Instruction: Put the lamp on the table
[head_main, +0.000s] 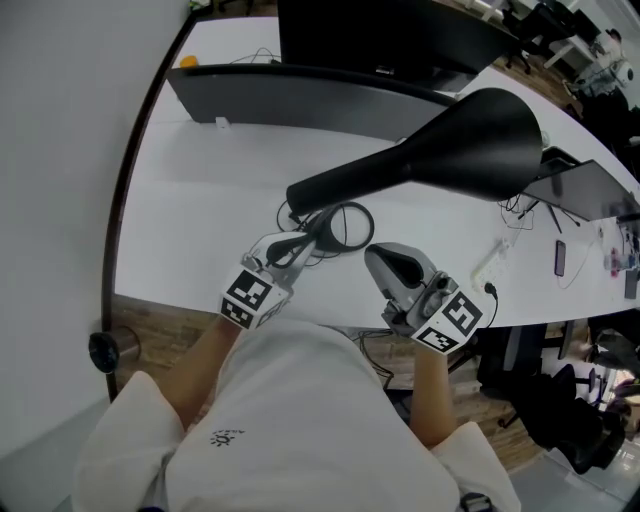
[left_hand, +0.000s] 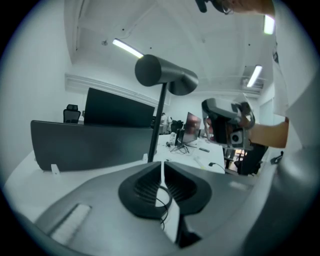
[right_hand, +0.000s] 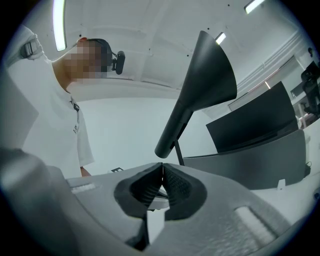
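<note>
Head view: a black lamp (head_main: 470, 145) hung over the near part of a white table (head_main: 200, 200), with both grippers close to the table's front edge.
Lamp shape: a wide cone shade (head_main: 490, 135) narrowed into a long neck, and below that came a thin stem (left_hand: 157, 125) and a thin ring foot (head_main: 372, 226).
Lamp pose: from above, the shade leaned toward the right of the picture, with the ring foot below the neck's narrow end. Whether the foot touched the table could not be told.
Left gripper (head_main: 305, 238): its tips met the lamp at the left side of the ring foot.
Left gripper view: the left gripper's (left_hand: 163, 172) pads stood a hair apart, closed on the foot's thin black wire. The stem rose just beyond the tips to the lamp head (left_hand: 162, 75).
Right gripper (head_main: 378, 258): it lay just right of the ring foot, and no contact with it showed.
Right gripper view: the right gripper's (right_hand: 162, 175) pads were pressed together with nothing between them. The lamp (right_hand: 205, 85) towered just beyond the tips.
Behind the lamp: a dark grey divider panel (head_main: 300, 95) crossed the table, with a black monitor (head_main: 380, 30) past it.
Far right: a phone (head_main: 560, 257) lay flat on the table, well apart from the lamp.
</note>
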